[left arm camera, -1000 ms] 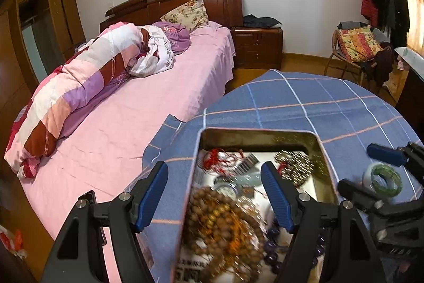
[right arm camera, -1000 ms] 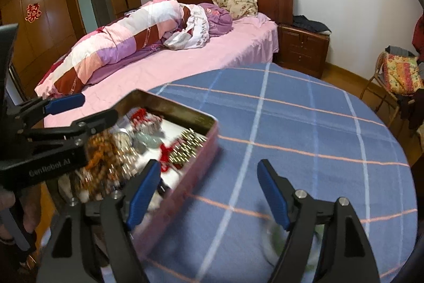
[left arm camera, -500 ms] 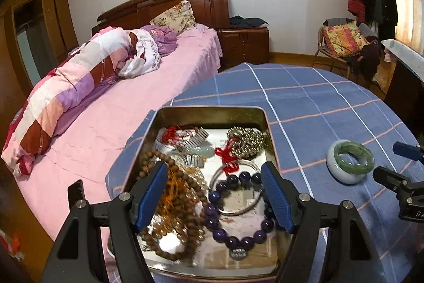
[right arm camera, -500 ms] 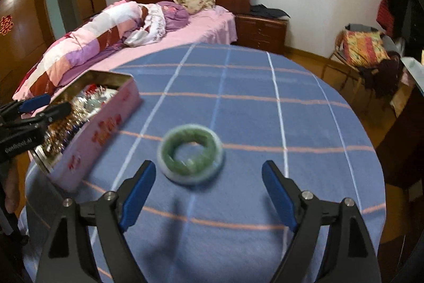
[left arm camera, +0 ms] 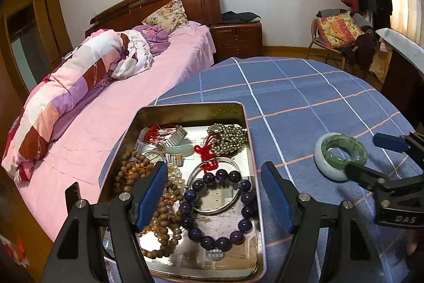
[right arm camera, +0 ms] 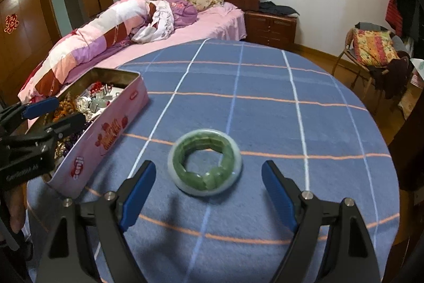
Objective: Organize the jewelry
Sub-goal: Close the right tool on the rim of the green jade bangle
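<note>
Two nested bangles lie on the blue cloth just beside the tin, so with your right gripper spread wide around them and your left gripper released above the tin, next comes closing on the bangles.

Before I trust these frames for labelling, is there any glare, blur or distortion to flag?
Left wrist view: the tin floor mirrors the light, with glare around the purple bead bracelet; fisheye bends the room's edges. Right wrist view: the green bangle looks slightly soft, and the fingers cast shadows on the blue tablecloth.
</note>
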Demonstrator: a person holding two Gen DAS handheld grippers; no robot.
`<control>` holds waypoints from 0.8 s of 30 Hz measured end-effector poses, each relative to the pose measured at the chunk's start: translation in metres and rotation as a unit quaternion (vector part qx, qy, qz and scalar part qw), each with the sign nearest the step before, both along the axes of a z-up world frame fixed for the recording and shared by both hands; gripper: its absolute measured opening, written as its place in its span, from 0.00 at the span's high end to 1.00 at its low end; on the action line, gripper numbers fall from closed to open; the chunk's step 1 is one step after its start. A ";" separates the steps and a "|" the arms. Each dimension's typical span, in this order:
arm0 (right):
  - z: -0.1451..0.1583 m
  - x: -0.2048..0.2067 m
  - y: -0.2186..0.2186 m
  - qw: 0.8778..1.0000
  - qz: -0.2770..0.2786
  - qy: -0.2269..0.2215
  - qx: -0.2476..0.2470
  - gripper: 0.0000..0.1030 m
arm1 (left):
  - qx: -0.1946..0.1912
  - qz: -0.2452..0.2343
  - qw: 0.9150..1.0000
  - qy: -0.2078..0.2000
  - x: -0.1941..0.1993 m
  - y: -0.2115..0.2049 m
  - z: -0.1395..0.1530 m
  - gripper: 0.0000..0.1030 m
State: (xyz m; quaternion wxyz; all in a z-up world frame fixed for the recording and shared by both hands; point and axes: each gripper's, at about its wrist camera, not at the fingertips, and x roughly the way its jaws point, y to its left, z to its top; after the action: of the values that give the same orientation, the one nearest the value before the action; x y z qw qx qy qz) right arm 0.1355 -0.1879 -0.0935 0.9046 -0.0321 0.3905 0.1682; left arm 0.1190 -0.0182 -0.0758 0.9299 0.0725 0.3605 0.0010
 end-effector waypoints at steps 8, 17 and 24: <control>-0.005 0.003 -0.007 1.000 0.005 0.013 0.002 0.84 | 0.003 -0.005 1.000 0.005 0.004 -0.007 -0.001 0.29; 0.014 -0.016 -0.021 0.999 -0.004 -0.034 0.040 0.85 | 0.006 -0.028 1.000 -0.002 0.003 -0.030 0.007 0.29; 0.029 -0.024 -0.054 0.993 -0.049 -0.069 0.076 0.85 | 0.012 -0.060 0.998 0.004 0.010 -0.064 0.004 0.29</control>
State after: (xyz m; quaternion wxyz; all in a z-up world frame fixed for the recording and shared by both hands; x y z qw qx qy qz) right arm 0.1113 -0.2421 -0.0646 0.9365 0.0446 0.3140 0.1498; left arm 0.1290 -0.0823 -0.0715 0.9261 0.1050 0.3588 -0.0511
